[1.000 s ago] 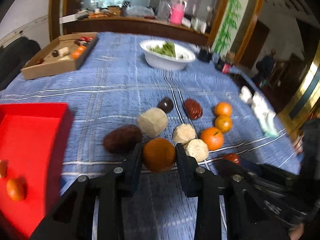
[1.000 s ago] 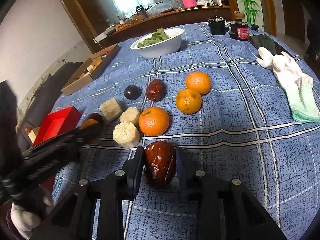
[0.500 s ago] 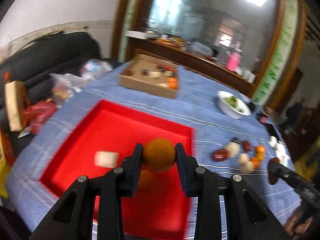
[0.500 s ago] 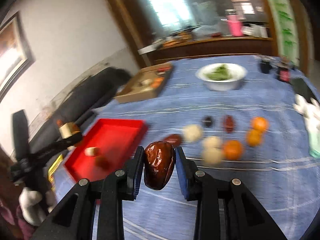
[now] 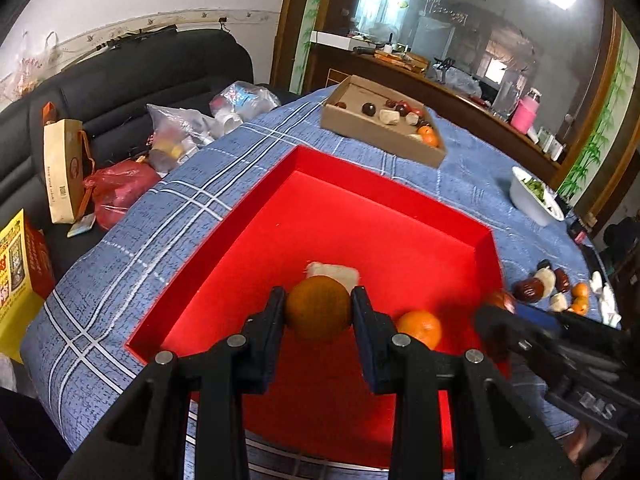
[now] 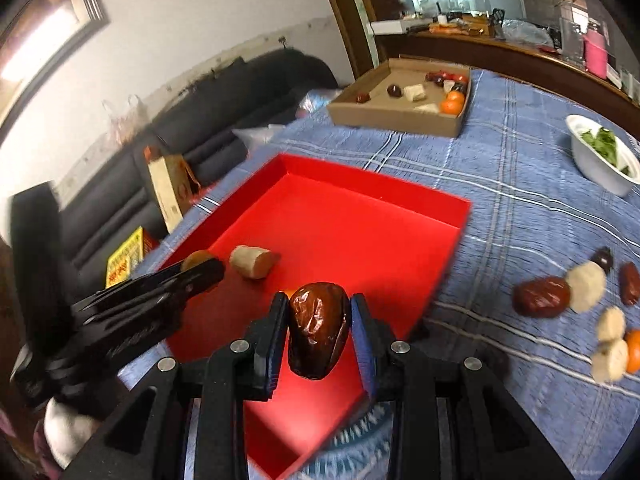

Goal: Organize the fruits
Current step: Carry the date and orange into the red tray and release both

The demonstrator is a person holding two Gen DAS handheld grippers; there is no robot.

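My left gripper (image 5: 319,314) is shut on a round brown fruit (image 5: 319,308) and hangs over the red tray (image 5: 360,188). In the tray lie a pale chunk (image 5: 334,274) and an orange (image 5: 420,328). My right gripper (image 6: 319,330) is shut on a wrinkled dark red date (image 6: 318,330) above the tray's (image 6: 400,186) near right part. The right view shows the left gripper (image 6: 200,268) at the left, with a pale chunk (image 6: 254,262) beside it. Several loose fruits (image 6: 582,286) lie on the blue cloth to the right.
A cardboard box (image 5: 384,134) with assorted fruits sits beyond the tray. A white bowl of greens (image 6: 602,162) stands at the far right. Bags (image 5: 120,188) and a black sofa (image 5: 120,80) lie past the table's left edge.
Both grippers have swung left from the row of loose fruits to above the red tray, each still holding its fruit. The tray now fills the middle of both views.
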